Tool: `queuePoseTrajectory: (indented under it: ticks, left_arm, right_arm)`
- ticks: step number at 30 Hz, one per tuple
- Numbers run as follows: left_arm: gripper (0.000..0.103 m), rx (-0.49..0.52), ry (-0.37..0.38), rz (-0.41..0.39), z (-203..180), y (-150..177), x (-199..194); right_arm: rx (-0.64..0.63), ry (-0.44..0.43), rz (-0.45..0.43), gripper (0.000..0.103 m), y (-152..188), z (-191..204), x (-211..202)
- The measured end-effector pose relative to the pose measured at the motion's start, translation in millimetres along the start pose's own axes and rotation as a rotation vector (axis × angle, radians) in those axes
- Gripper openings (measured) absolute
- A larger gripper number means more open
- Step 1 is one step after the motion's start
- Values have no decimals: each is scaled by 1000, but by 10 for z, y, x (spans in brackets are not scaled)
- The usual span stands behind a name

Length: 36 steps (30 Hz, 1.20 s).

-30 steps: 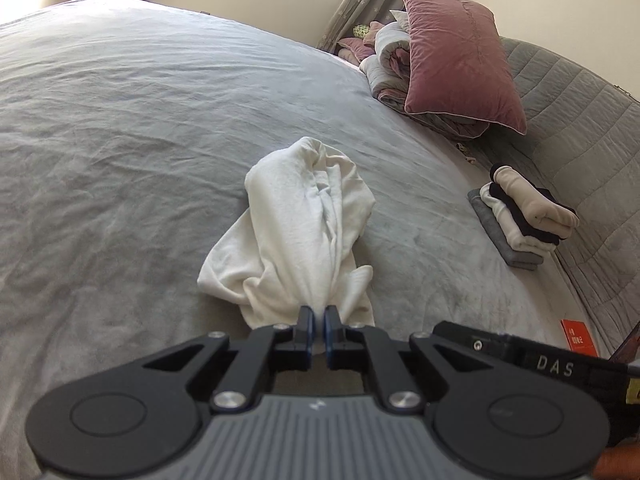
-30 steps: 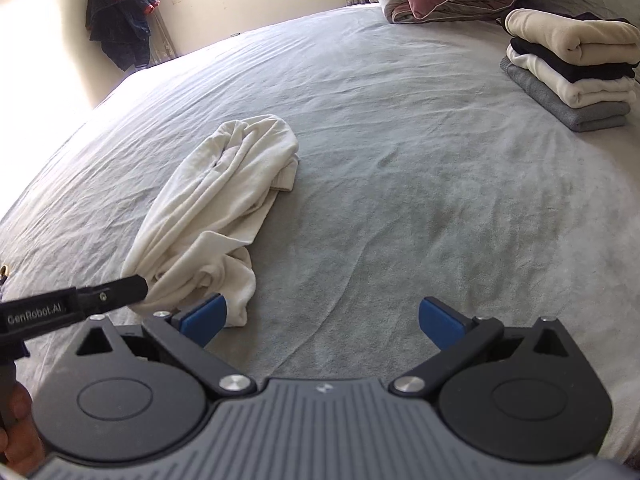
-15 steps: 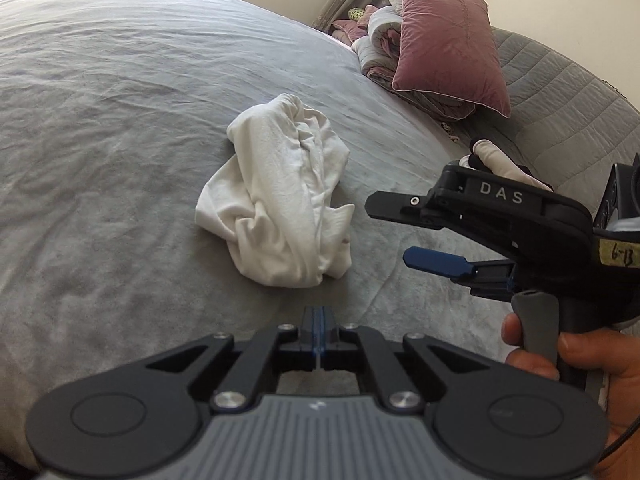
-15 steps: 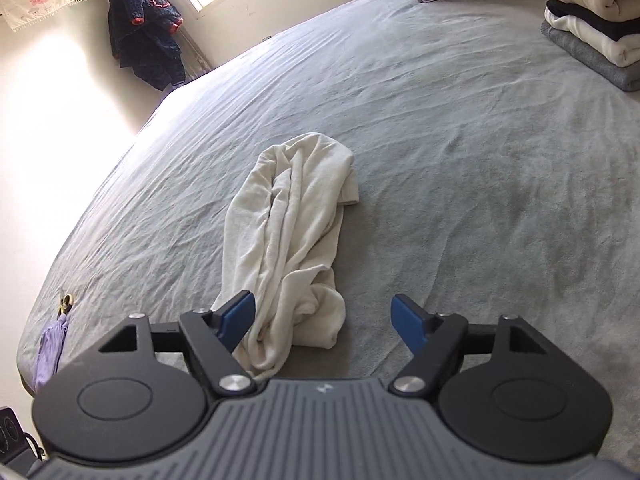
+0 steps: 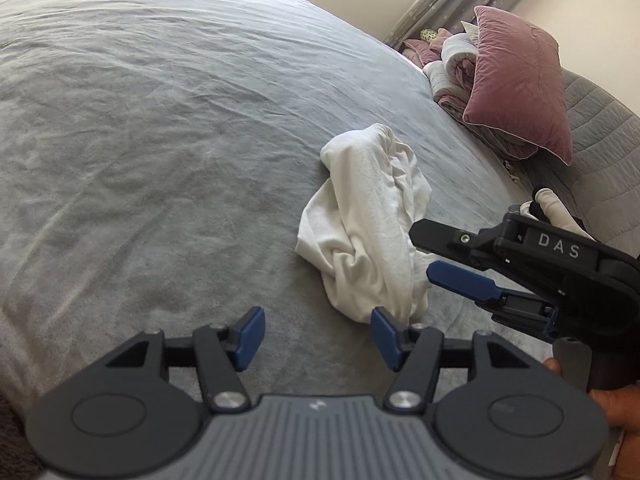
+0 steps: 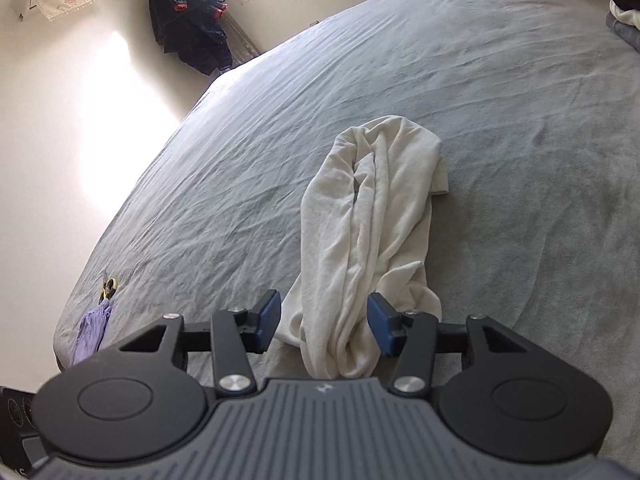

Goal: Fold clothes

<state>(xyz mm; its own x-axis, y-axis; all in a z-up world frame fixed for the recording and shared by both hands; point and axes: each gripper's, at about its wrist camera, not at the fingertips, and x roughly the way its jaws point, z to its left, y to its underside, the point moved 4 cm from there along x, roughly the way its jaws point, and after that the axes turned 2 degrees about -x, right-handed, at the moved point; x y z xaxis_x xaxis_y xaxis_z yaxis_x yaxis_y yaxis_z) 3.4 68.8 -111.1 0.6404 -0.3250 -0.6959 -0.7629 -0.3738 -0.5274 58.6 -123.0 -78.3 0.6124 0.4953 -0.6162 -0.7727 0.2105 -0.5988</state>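
Note:
A crumpled white garment (image 5: 368, 224) lies in a long bunch on the grey bed (image 5: 160, 140). My left gripper (image 5: 318, 336) hovers just short of its near end, jaws opening, with nothing between them; the cloth ends beside the right fingertip. My right gripper (image 5: 424, 254) comes in from the right, held by a hand. In the right wrist view the garment (image 6: 380, 208) runs away from me and its near end sits between the jaws of the right gripper (image 6: 324, 324), which are closing. The pads do not visibly press the cloth.
A pink pillow (image 5: 520, 80) leans on bundled bedding by the quilted grey headboard (image 5: 600, 152). Folded clothes (image 6: 624, 12) are stacked at the far right. A lilac cloth (image 6: 92, 332) lies at the bed's left edge, and a dark jacket (image 6: 188, 28) hangs by the window.
My left gripper let go of the garment's end, drew back to the left and opened. My right gripper swung over to that end and narrowed its jaws around it.

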Motion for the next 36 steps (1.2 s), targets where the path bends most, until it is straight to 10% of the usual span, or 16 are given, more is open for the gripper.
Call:
queuePoseTrajectory:
  ticks: [6, 10, 36]
  left_arm:
    - [64, -14, -22, 9, 42, -2, 54]
    - [64, -27, -29, 22, 50, -22, 83]
    - [72, 82, -39, 30, -565, -488, 435]
  right_arm:
    - [-21, 30, 52, 51, 101, -2, 209]
    - [-35, 44, 86, 12, 199, -61, 294]
    - [88, 273, -130, 10, 88, -1076, -795]
